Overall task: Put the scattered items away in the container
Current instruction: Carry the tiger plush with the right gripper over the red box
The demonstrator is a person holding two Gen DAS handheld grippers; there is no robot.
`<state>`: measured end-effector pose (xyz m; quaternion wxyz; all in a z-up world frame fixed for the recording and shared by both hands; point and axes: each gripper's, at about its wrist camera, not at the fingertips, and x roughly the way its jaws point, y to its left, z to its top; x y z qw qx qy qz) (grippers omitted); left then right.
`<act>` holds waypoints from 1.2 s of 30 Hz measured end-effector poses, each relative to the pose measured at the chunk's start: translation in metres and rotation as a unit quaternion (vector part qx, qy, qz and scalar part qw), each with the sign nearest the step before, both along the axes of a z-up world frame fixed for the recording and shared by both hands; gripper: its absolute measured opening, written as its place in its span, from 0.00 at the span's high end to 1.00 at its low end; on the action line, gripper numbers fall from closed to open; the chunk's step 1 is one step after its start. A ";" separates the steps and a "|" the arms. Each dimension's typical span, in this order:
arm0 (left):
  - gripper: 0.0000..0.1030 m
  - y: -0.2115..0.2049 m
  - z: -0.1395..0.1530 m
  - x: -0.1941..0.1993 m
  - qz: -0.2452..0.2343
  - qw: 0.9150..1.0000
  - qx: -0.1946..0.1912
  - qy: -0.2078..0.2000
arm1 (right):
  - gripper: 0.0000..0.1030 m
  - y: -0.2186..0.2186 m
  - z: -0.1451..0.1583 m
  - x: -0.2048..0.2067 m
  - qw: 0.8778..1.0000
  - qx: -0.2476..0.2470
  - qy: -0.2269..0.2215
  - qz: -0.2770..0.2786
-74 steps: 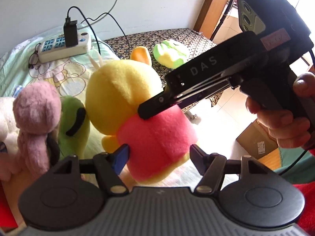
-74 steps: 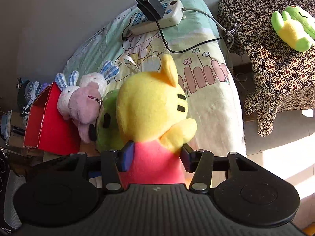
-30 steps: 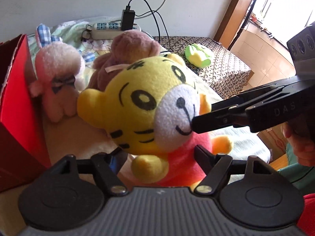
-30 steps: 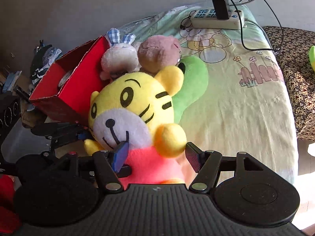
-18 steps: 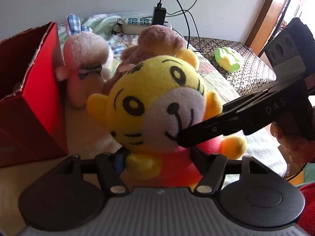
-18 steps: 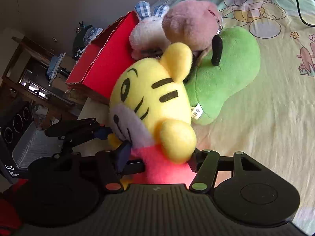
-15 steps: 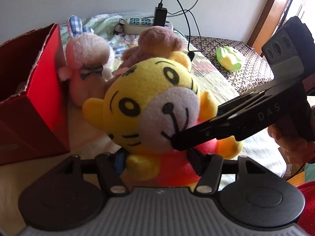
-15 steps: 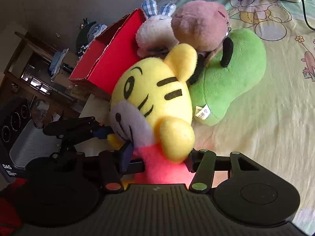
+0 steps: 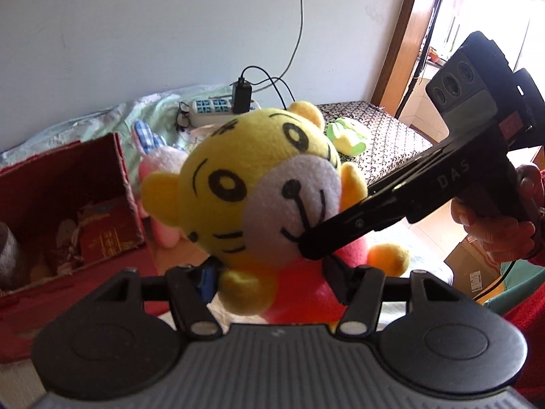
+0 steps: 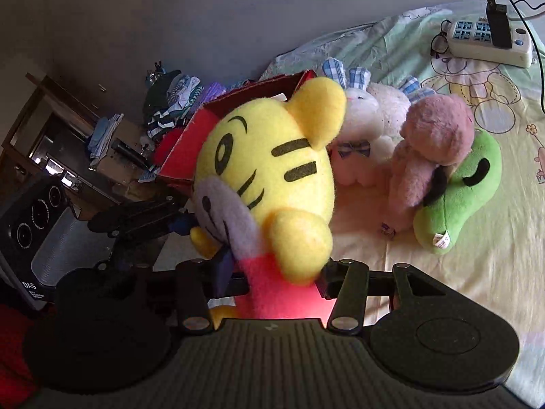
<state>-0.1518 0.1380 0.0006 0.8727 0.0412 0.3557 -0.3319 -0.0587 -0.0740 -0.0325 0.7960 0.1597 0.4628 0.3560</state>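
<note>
1. Tiger plush [image 9: 262,184] in yellow with a red shirt hangs in the air, clear of the bed, with the red box [image 9: 64,184] just to its left in the left wrist view — not yet over the opening, as far as can be judged.
2. Left gripper [image 9: 269,277] has just been closing, and its pads now press the plush's red lower body from both sides; the right gripper [image 10: 272,283] has done likewise and is clamped on the same red body from the other side, one of its fingers [image 9: 340,235] crossing the tiger's muzzle in the left wrist view.
3. A hand [image 9: 494,231] at the right edge holds the right gripper's handle.
4. Inside the red box, a few items are already lying on the bottom — what they are is too dim to tell.
5. Left to tidy, by the look of it: a white bunny [image 10: 361,129] with checked ears, a pink plush [image 10: 432,150] and a green plush [image 10: 463,191], huddled together on the bed sheet [image 10: 477,272] just beside the box.
6. A further green toy [image 9: 347,134] lies well apart on a patterned cloth surface [image 9: 391,136], and a power strip [image 10: 487,42] with a plugged-in charger rests near the wall.
7. Judged from this, the tidying is at an early-to-middle stage: one toy in transit, at least four to go.
</note>
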 end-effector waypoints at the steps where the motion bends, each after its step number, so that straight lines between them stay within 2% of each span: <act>1: 0.41 0.012 0.007 0.002 -0.006 1.000 -0.002 -0.010 | 0.50 0.011 0.006 -0.001 1.000 0.001 -0.010 -0.008; 7: 0.41 0.078 0.032 0.025 -0.033 0.998 0.001 -0.062 | 0.50 0.064 0.022 0.011 0.997 0.009 -0.051 -0.060; 12: 0.41 0.112 0.033 0.057 -0.050 0.996 0.004 -0.070 | 0.50 0.097 0.025 0.024 0.991 -0.011 -0.069 -0.112; 17: 0.41 0.126 0.024 0.091 -0.064 0.996 -0.005 -0.055 | 0.50 0.112 0.024 0.040 0.983 -0.032 -0.054 -0.170; 27: 0.40 0.145 -0.003 0.150 -0.062 0.995 -0.082 0.007 | 0.54 0.124 0.018 0.066 0.968 -0.054 -0.033 -0.242; 30: 0.40 0.147 -0.009 0.161 -0.054 0.994 -0.091 0.018 | 0.54 0.133 0.016 0.076 0.963 -0.079 -0.026 -0.257; 34: 0.38 0.149 -0.022 0.175 -0.043 0.993 -0.092 0.053 | 0.57 0.145 0.011 0.083 0.957 -0.118 -0.018 -0.266; 36: 0.30 0.154 -0.027 0.176 -0.030 0.994 -0.090 0.057 | 0.58 0.155 0.013 0.084 0.954 -0.147 -0.029 -0.259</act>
